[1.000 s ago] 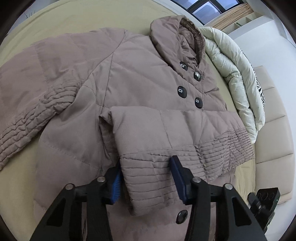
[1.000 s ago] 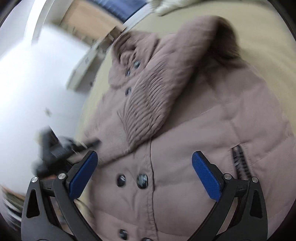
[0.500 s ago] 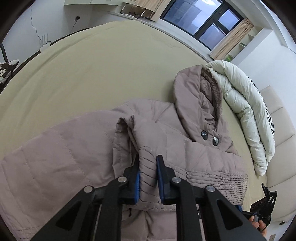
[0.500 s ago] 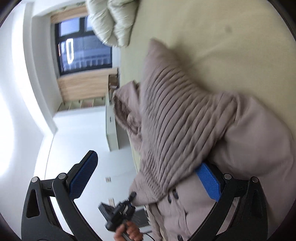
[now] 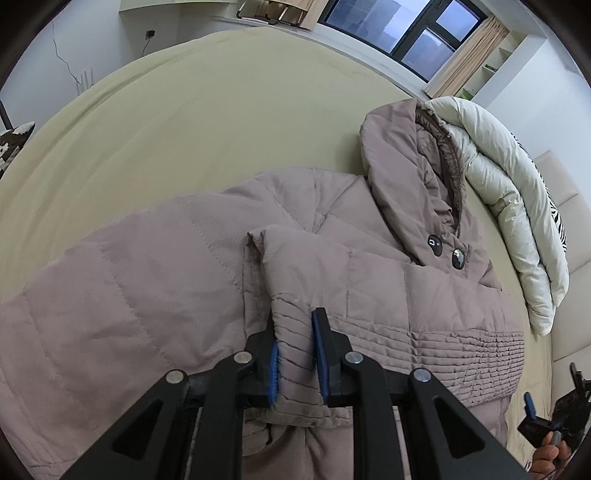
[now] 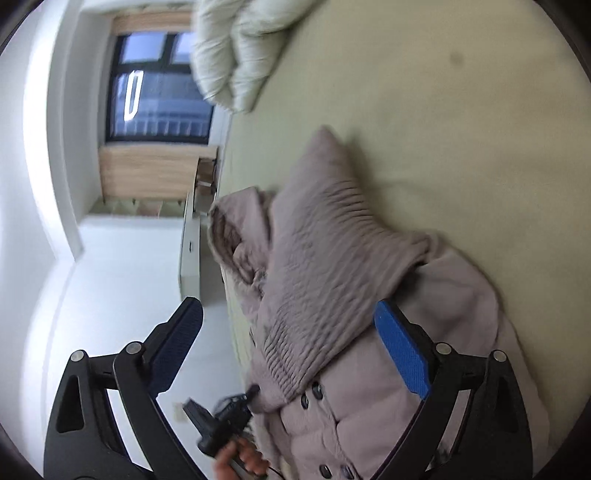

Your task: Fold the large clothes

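A large taupe quilted jacket (image 5: 155, 280) with dark buttons lies front-up on the bed. One sleeve (image 5: 406, 317) is folded across its chest. My left gripper (image 5: 295, 354) is shut on the ribbed cuff end of that sleeve, low over the jacket. In the right wrist view the same jacket (image 6: 436, 332) and ribbed sleeve (image 6: 325, 266) show sideways and blurred. My right gripper (image 6: 291, 343) is open and empty, held above the jacket's buttoned front.
The jacket lies on a bed with a pale olive sheet (image 5: 207, 122). A rolled cream duvet (image 5: 509, 206) lies along the bed's right side by the hood. The window (image 5: 402, 29) and walls are beyond. The other hand-held gripper (image 5: 554, 413) shows at lower right.
My left gripper closed on the sleeve cuff and lifted, tilting the view up toward the bed and window. My right gripper swung away and rolled sideways, staying open.
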